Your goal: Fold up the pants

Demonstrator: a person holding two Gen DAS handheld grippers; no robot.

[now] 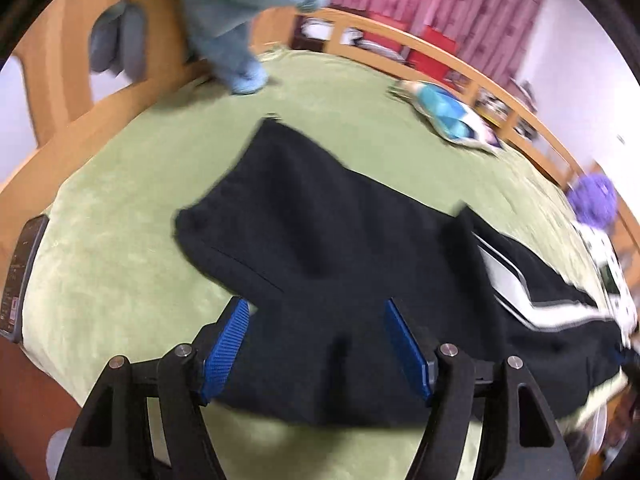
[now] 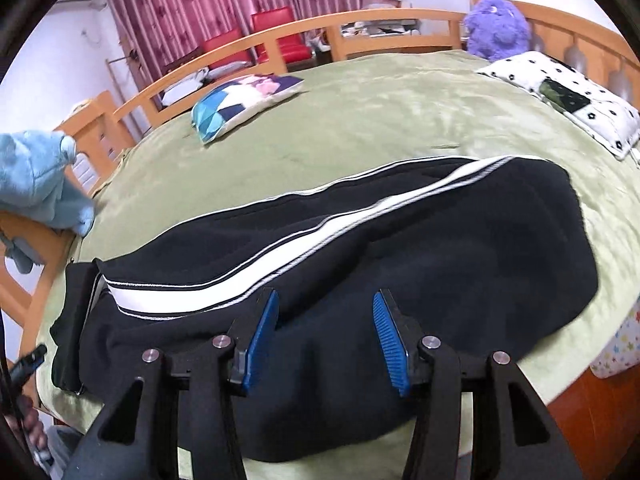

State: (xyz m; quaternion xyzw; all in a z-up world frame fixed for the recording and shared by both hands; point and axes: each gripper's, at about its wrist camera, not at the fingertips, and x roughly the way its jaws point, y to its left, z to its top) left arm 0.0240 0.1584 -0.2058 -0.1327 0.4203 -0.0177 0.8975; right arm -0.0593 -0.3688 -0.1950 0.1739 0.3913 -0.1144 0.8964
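Observation:
Black pants (image 1: pixel 320 240) with a white side stripe (image 2: pixel 224 284) lie folded lengthwise on a green bedspread (image 1: pixel 132 184). In the left wrist view the leg ends reach toward the far side and the striped part runs off to the right. My left gripper (image 1: pixel 316 312) hovers above the near edge of the pants, its blue pads (image 1: pixel 226 344) apart with nothing pinched between them. In the right wrist view the pants (image 2: pixel 440 256) stretch across the bed, and my right gripper (image 2: pixel 325 312) stands open over the dark cloth just below the stripe, holding nothing.
A wooden bed rail (image 2: pixel 304 30) runs along the far side. On the bedspread lie a blue patterned cushion (image 2: pixel 240 100), a white dotted pillow (image 2: pixel 572 100), a purple plush toy (image 2: pixel 496 28) and a light blue plush (image 1: pixel 244 8). A dark phone-like device (image 1: pixel 20 272) rests at the left edge.

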